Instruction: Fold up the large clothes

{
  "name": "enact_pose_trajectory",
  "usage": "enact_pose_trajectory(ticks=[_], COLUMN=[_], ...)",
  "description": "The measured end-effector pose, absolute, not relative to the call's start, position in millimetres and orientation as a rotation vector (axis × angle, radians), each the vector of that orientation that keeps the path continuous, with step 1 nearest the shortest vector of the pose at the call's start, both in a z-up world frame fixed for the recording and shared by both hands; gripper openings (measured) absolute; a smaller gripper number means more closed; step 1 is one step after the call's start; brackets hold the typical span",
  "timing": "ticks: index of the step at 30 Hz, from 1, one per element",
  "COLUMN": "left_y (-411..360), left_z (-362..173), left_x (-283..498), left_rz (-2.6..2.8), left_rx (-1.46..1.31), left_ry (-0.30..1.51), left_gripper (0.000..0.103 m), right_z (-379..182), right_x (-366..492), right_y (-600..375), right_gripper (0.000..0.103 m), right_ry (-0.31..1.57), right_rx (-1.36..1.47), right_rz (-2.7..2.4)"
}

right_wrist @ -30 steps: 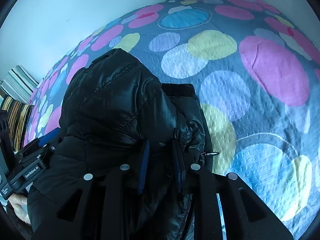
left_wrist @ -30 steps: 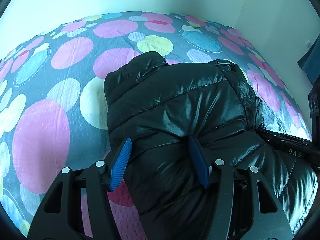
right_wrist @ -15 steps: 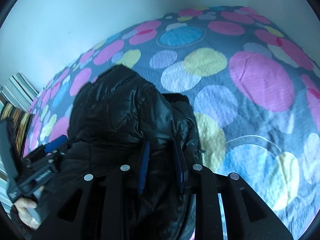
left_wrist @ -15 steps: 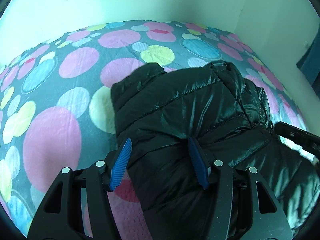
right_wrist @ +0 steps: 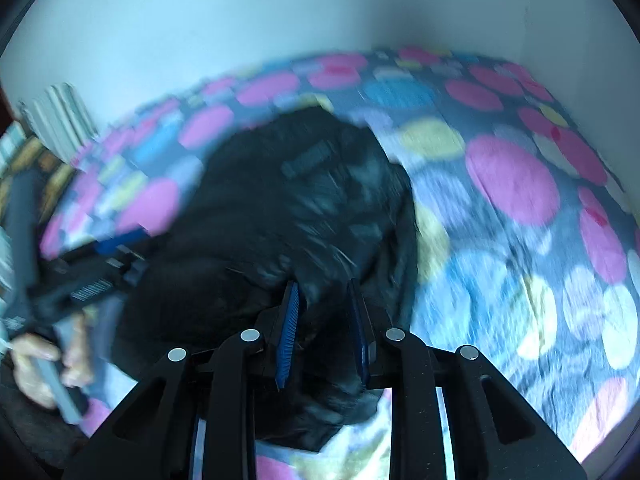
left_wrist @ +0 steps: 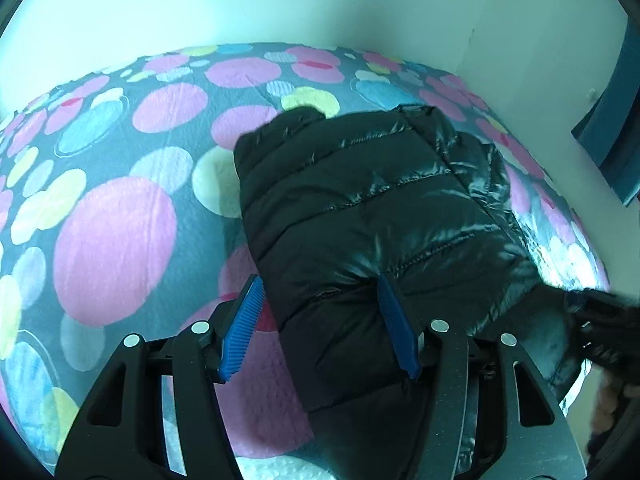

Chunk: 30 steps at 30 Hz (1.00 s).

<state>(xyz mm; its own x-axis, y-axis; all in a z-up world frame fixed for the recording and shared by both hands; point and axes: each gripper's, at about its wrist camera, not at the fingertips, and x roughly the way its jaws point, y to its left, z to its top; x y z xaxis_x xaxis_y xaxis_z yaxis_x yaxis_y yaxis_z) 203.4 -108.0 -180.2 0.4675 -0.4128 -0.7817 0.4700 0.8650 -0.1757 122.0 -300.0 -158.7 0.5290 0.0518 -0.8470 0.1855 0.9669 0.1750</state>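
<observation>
A shiny black puffer jacket (left_wrist: 372,208) lies bunched on a bed with a dotted cover (left_wrist: 112,236). My left gripper (left_wrist: 320,320) is wide open, its blue pads straddling the jacket's near edge, the right pad (left_wrist: 396,320) pressed into the fabric. In the right wrist view, blurred by motion, the jacket (right_wrist: 288,208) fills the centre. My right gripper (right_wrist: 324,324) is nearly closed on a fold of the jacket. The left gripper (right_wrist: 92,280) and the hand holding it show at the left.
White walls border the bed at the back and right (left_wrist: 520,40). A dark blue object (left_wrist: 616,128) hangs at the far right. Striped cushions (right_wrist: 52,120) lie at the bed's left end. Open bed cover lies left (left_wrist: 112,236) and right (right_wrist: 520,240) of the jacket.
Both grippers have drawn back and up from the jacket, so more wall shows. The right wrist view has become blurred by fast motion. The left gripper stays open, the right stays clamped.
</observation>
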Motion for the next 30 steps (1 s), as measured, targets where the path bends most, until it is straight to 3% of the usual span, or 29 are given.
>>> enact_pose_trajectory(ticks=[4,11,19,30], left_y=[-121.1,-106.9,-61.2,-69.1], left_z=[-192.3,-180.9,-192.0,-218.5], left_x=[201.2,203.5,223.1,241.1], left_rz=[-0.538,-0.543,-0.513,-0.672], left_rx=[0.108,0.050,-0.152,-0.334], left_ry=[0.918,0.907,0.986,1.103], left_gripper=[0.060,0.060,0.081,0.091], right_z=[-193.9,-192.9,-189.7,-191.0], right_x=[118.9,115.5,111.2,110.5], right_y=[-312.6,-313.7,-315.1,-317.8], right_gripper=[0.027,0.027,0.031,0.032], right_ry=[1.026,0.994,0.951,0.938], right_rx=[0.329,0.346,0.385,0.386], right_rz=[-0.085,-0.086,-0.070,-0.061])
